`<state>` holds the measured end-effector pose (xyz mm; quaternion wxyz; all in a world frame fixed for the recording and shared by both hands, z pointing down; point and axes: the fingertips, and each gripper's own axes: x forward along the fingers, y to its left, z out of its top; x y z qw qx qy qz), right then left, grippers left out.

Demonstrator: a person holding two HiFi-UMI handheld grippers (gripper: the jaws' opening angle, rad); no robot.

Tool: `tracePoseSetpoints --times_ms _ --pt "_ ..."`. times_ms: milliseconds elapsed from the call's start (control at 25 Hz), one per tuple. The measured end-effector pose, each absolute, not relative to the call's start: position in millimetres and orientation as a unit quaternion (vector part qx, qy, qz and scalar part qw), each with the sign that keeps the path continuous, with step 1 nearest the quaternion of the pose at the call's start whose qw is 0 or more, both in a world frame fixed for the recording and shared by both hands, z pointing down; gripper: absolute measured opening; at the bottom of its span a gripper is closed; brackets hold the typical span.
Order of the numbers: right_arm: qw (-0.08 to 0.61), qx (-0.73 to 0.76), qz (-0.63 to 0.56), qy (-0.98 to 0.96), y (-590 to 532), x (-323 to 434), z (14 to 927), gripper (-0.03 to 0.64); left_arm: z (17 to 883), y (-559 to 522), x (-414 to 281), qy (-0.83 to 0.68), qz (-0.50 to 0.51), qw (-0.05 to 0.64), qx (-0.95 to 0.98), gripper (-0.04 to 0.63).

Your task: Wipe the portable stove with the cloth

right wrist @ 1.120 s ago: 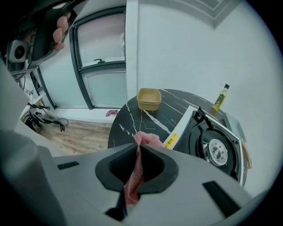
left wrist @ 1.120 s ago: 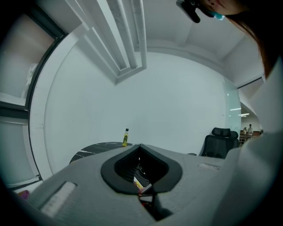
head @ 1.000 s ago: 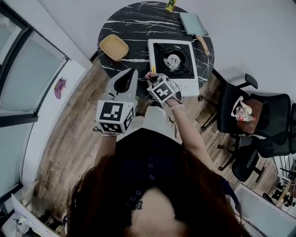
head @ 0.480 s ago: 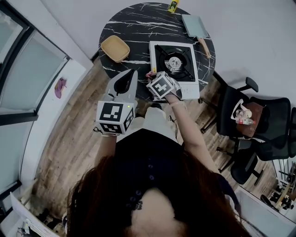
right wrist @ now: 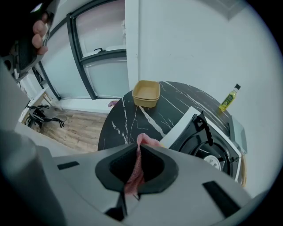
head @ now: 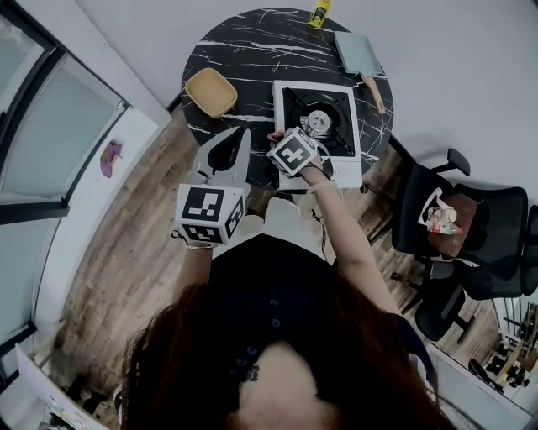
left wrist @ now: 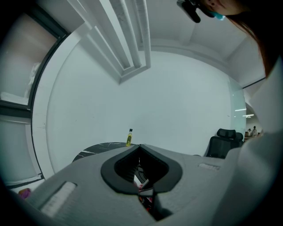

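The white portable stove [head: 318,126] with its black burner sits on the right half of the round black marble table [head: 244,50]. My right gripper [head: 274,137] hangs at the stove's near left corner, shut on a pink cloth [right wrist: 139,152] that bulges out between the jaws. In the right gripper view the stove [right wrist: 204,137] lies just ahead to the right of the right gripper [right wrist: 137,148]. My left gripper [head: 238,133] is held over the table's near edge, left of the stove. In its own view the left gripper [left wrist: 139,146] has the jaw tips touching, with nothing between them.
A yellow bowl [head: 210,91] stands at the table's left side, also seen as the bowl [right wrist: 146,93]. A yellow bottle [head: 319,11] and a cleaver on a board [head: 356,52] lie at the far side. Black office chairs [head: 458,227] stand to the right on the wooden floor.
My right gripper has moved slightly forward with the cloth, closer to the stove's near left corner. The left gripper has stayed where it was.
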<state>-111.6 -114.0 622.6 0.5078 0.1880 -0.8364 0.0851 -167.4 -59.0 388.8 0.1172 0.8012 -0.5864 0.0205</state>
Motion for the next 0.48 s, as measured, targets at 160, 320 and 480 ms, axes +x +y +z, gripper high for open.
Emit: tracePoseSetpoints --times_ms 160,320,480 --pt "0.512 0.177 0.091 -0.835 -121 -111 623 0.02 386 -69 -166 -0.591 0.017 0.119 0.797 0.012" --pt "0.513 0.159 0.094 -0.838 -126 -113 624 0.02 385 -78 -165 -0.598 0.015 0.123 0.792 0.012" --pt "0.513 0.144 0.097 -0.841 -132 -114 624 0.02 383 -88 -165 -0.606 0.016 0.129 0.785 0.012"
